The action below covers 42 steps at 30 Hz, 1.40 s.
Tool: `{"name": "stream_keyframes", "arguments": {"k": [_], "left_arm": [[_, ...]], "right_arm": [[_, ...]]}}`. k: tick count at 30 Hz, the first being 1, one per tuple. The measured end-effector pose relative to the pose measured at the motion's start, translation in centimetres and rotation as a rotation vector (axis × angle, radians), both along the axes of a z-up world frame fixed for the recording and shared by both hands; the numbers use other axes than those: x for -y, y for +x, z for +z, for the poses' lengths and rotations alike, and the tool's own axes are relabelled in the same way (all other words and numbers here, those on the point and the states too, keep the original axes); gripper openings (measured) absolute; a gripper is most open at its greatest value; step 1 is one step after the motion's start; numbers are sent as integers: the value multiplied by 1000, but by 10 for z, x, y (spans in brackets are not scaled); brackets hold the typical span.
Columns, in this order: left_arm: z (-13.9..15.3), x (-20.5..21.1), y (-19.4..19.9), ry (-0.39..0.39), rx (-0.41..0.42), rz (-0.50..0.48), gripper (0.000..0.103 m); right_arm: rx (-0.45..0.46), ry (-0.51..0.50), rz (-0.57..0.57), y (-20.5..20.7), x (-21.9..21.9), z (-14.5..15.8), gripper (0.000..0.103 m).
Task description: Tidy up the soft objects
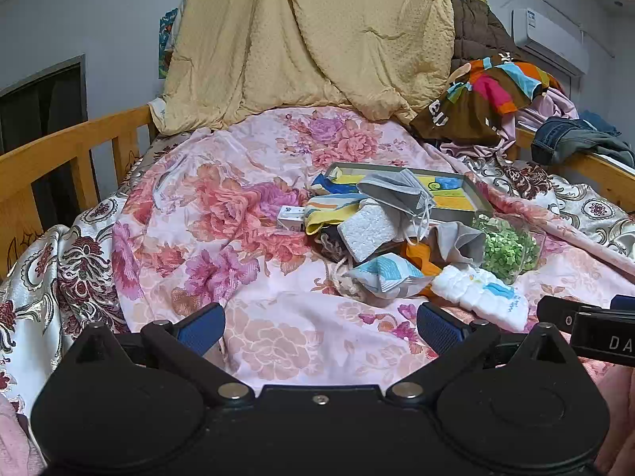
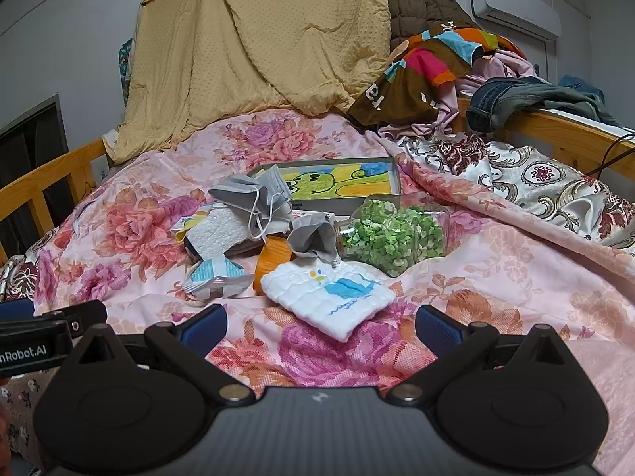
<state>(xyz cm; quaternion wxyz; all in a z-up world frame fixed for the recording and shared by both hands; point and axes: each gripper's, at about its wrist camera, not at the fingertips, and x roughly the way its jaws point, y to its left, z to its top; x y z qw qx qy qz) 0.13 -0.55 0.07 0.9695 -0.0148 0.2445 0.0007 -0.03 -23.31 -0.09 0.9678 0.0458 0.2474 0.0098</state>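
Note:
A pile of small things lies mid-bed on the pink floral quilt (image 1: 254, 317). A folded white washcloth (image 2: 329, 293) with a blue print lies nearest, just ahead of my right gripper (image 2: 321, 329); it also shows in the left wrist view (image 1: 480, 291). Behind it are grey face masks (image 2: 254, 194), a white sponge block (image 1: 369, 234), a blue-white packet (image 2: 216, 273), a grey cloth (image 2: 313, 240) and an orange item (image 2: 274, 260). My left gripper (image 1: 321, 329) is open and empty over bare quilt, left of the pile. My right gripper is open and empty.
A clear jar of green pieces (image 2: 393, 234) lies on its side by the pile. A framed drawing (image 2: 337, 182) lies behind. A yellow blanket (image 1: 309, 39) hangs at the back; clothes (image 2: 516, 95) heap at right. Wooden bed rails (image 1: 59, 158) run along both sides.

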Motion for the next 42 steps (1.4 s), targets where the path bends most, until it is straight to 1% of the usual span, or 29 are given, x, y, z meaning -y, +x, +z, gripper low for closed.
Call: {"name": "stream_keyframes", "arguments": {"k": [42], "left_arm": [[-2, -5, -1, -7, -2, -1, 102]], "right_arm": [[-13, 16, -2, 3, 2, -1, 103]]}}
